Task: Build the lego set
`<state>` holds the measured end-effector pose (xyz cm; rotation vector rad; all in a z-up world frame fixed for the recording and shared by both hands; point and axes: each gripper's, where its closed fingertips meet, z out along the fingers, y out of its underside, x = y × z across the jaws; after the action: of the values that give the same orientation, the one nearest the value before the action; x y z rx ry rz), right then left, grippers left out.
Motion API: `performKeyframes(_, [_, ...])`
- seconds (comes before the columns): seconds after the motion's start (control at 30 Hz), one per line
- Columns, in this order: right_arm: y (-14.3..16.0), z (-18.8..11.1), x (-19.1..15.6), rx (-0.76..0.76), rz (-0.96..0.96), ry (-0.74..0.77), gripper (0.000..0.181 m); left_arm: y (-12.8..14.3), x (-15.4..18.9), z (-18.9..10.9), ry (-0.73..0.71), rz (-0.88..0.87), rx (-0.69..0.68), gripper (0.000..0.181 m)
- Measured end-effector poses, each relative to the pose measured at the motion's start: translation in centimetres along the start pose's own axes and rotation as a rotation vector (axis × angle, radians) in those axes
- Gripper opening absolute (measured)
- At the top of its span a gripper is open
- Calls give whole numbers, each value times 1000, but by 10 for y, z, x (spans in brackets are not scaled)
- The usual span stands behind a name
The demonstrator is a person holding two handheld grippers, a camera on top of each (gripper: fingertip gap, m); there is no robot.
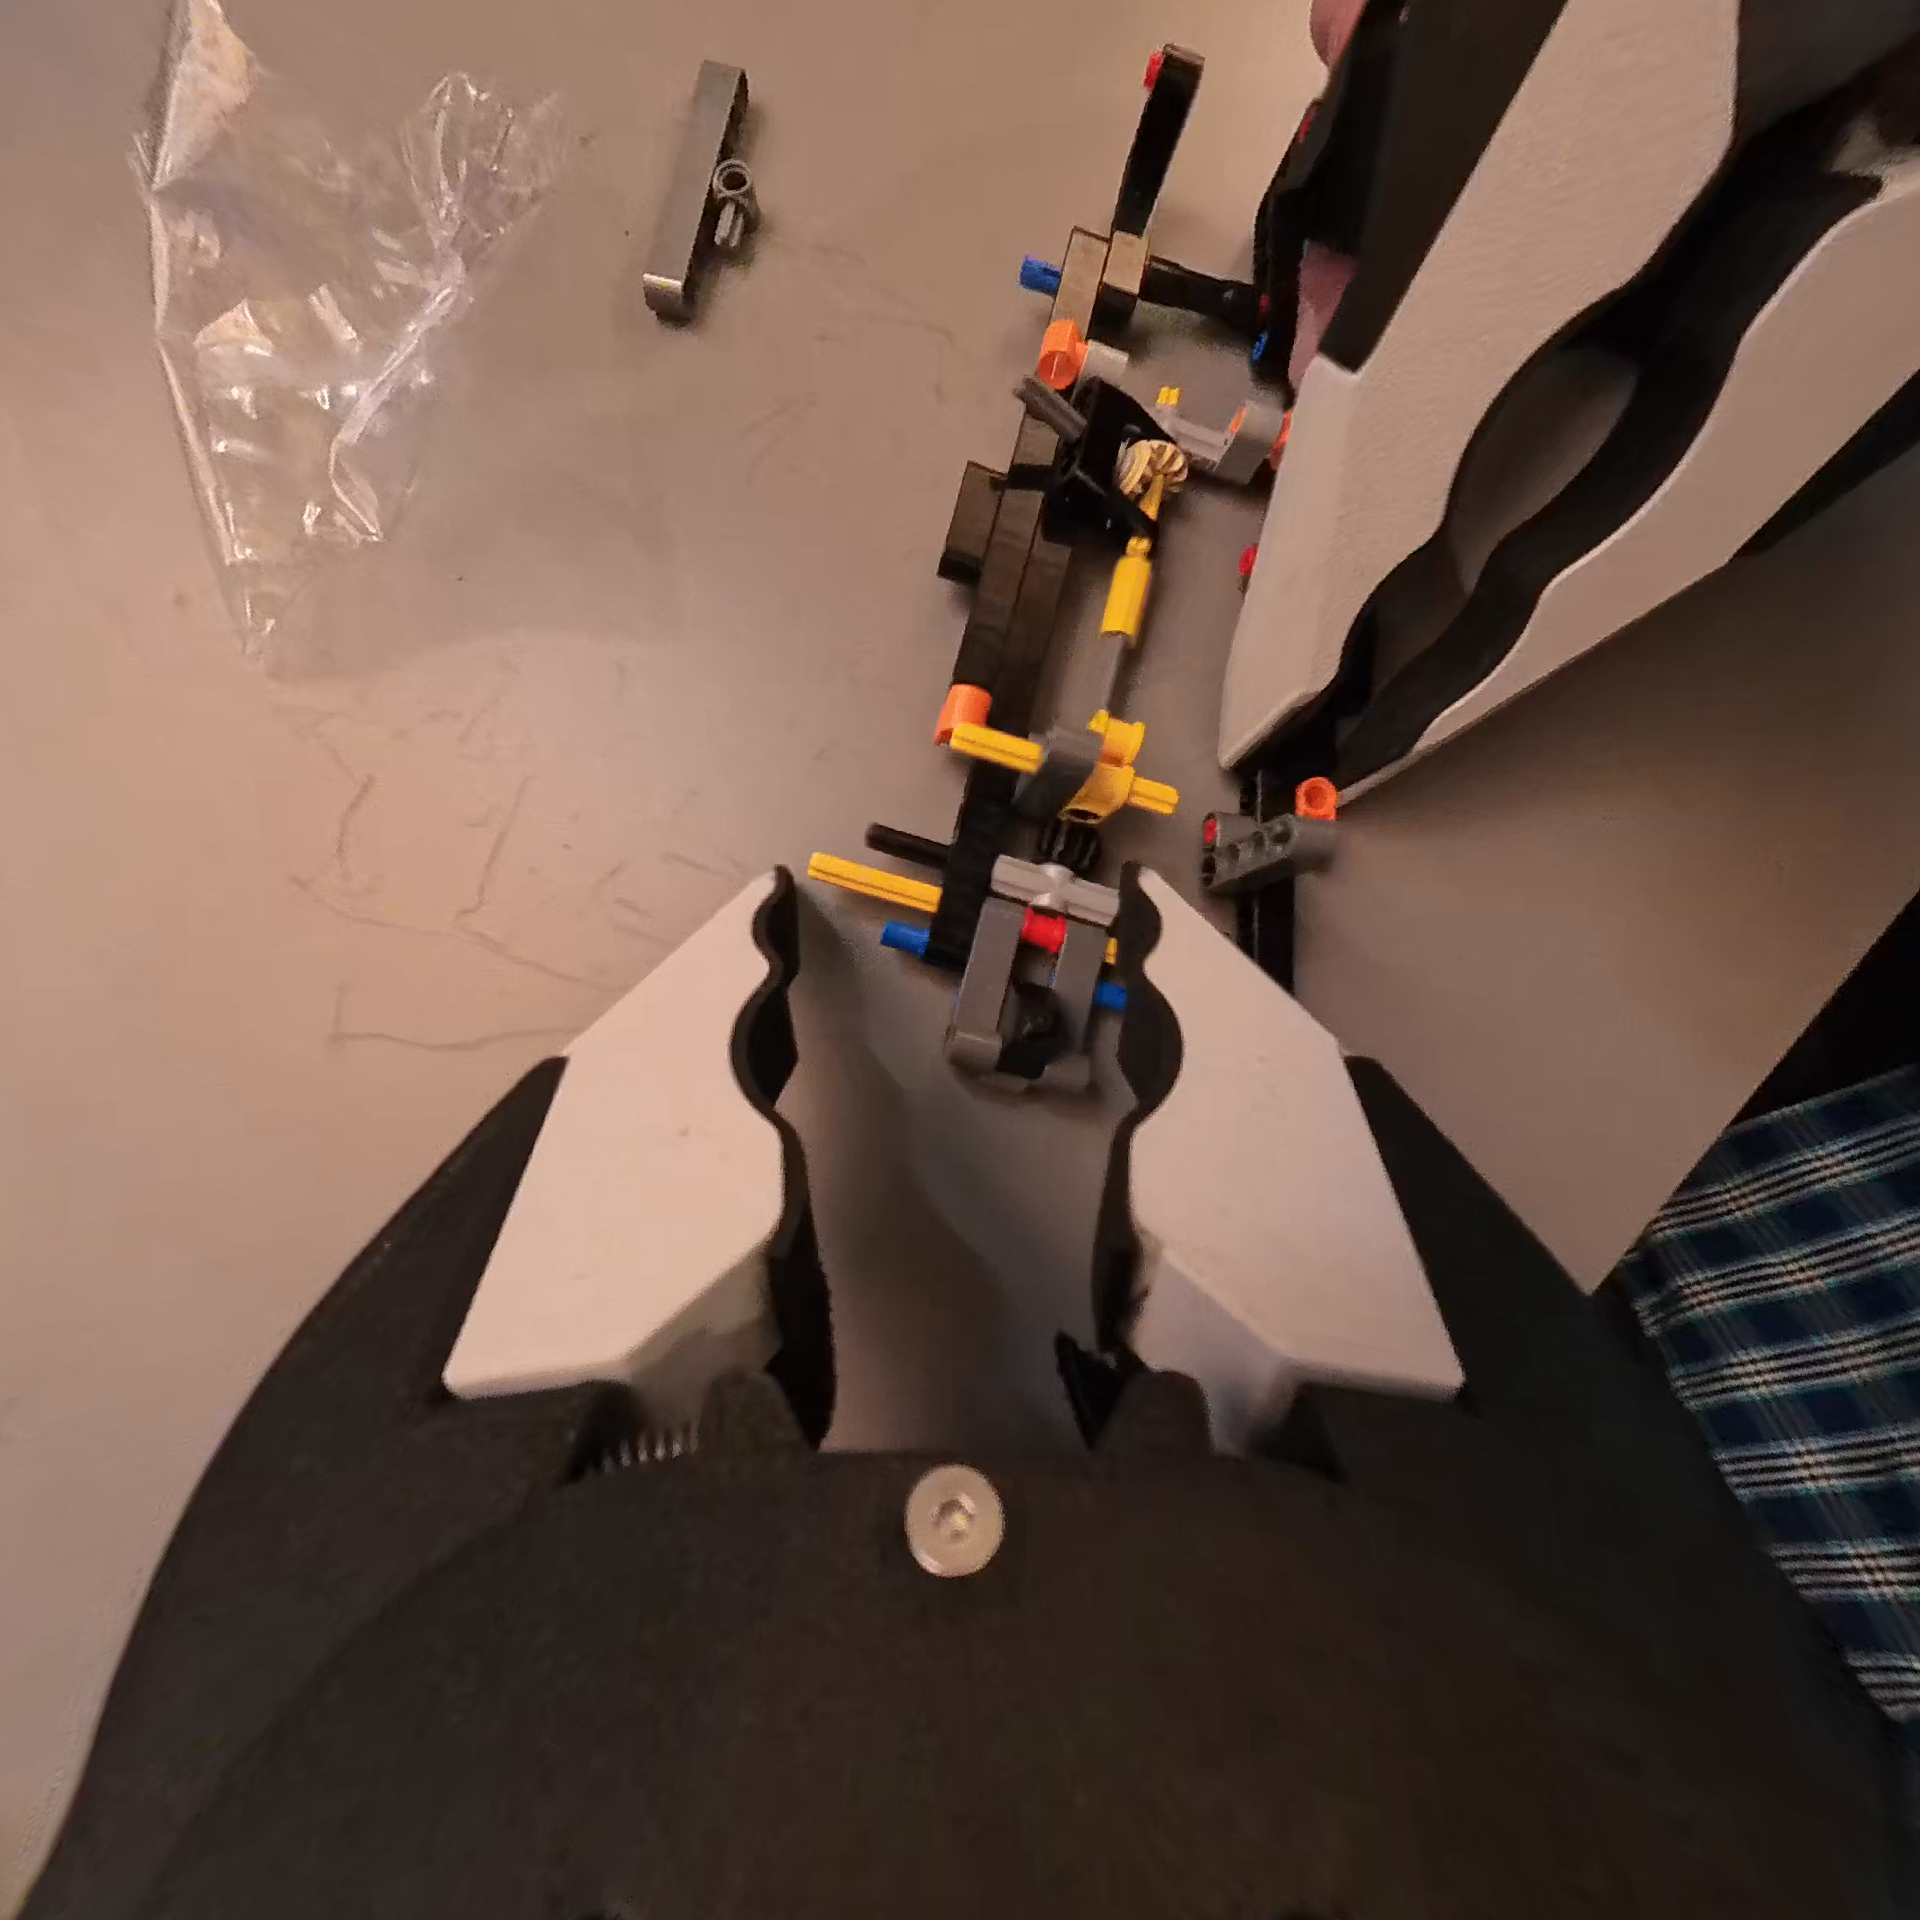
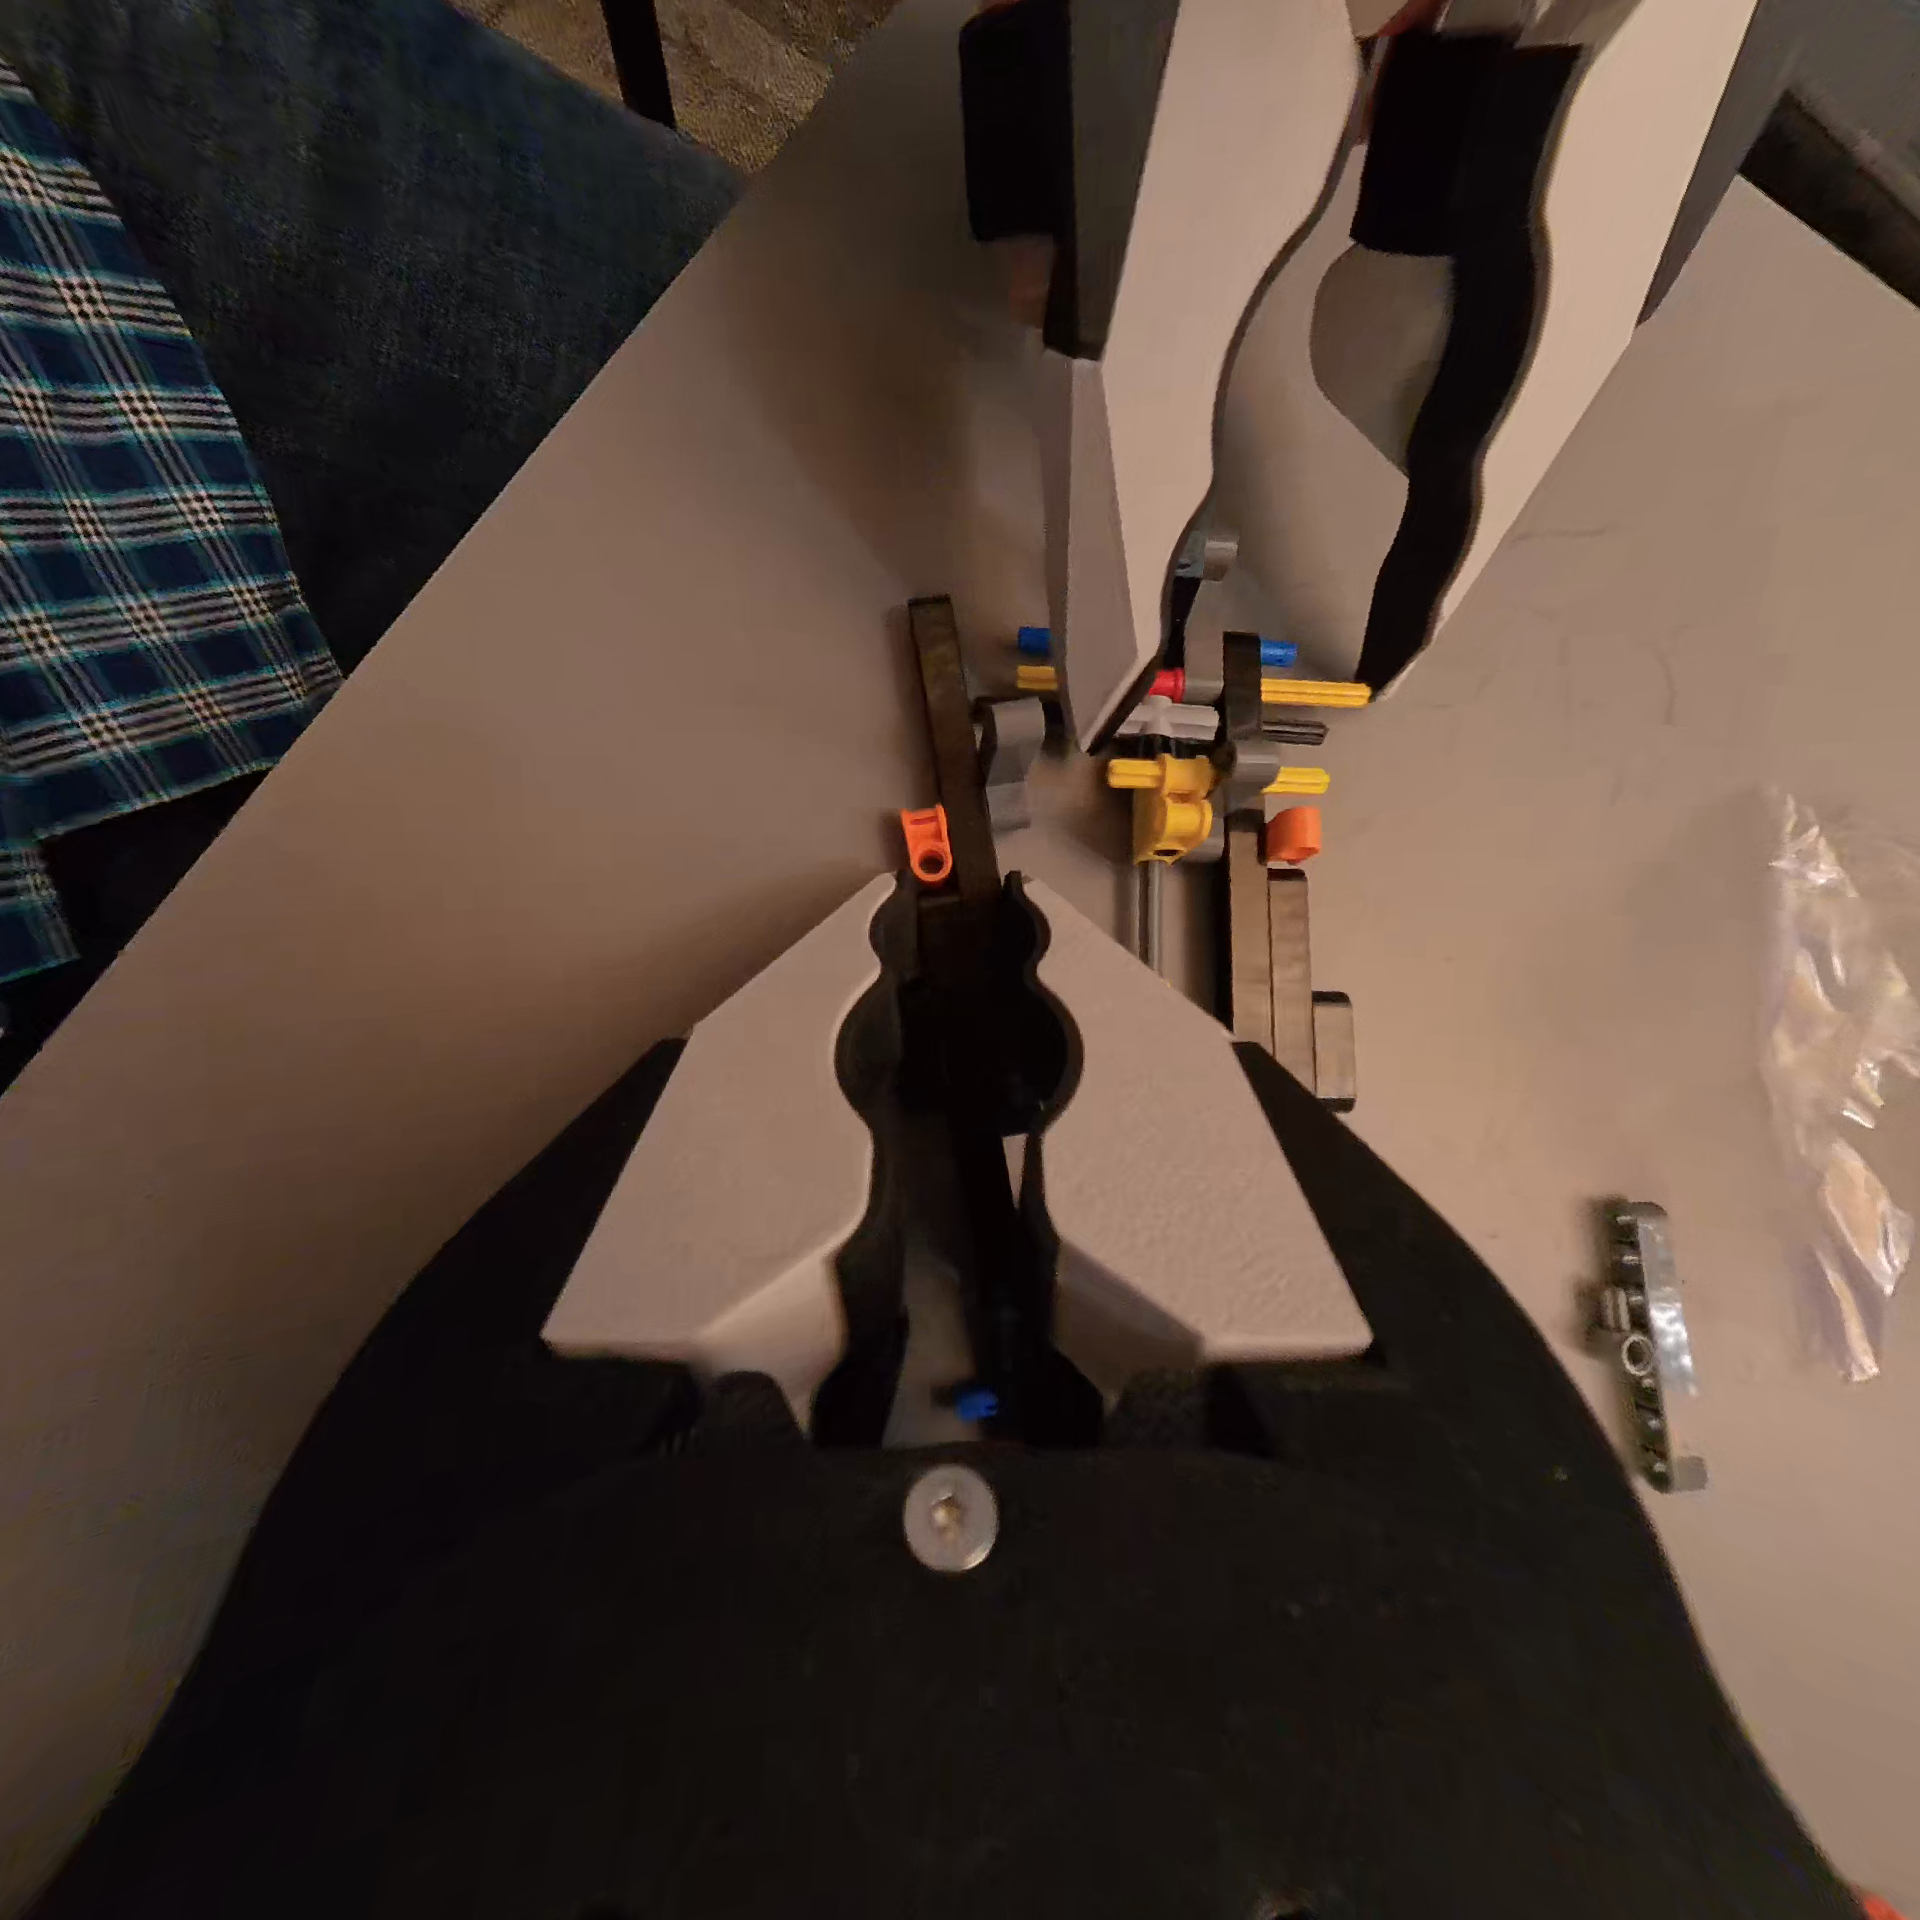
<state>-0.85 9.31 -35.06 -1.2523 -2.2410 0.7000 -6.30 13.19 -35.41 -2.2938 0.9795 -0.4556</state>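
My left gripper stands released around the grey end of the lego frame at frame centre. My right gripper is clenched on its black side beam. A loose grey beam lies on the table, upper left.

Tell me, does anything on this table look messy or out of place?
Only small things. A crumpled clear plastic bag lies off to one side, and a loose grey beam lies apart from the lego model. Faint scribble marks show on the table. Nothing looks broken or spilled.
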Motion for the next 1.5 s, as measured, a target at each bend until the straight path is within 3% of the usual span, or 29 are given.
performKeyframes(0.37, [-1, -3, -4, 18, -125, 88, 15, 2, 11, -4, 48, -78, 51, 44])
performKeyframes(1.07, [-1, -9, -12, 53, -119, 88, 14, 1, 13, -7, 90, -284, 91, 31])
performKeyframes(1.5, [2, -14, -20, 60, -163, 70, 14, -1, 20, -9, 239, -494, 122, 18])
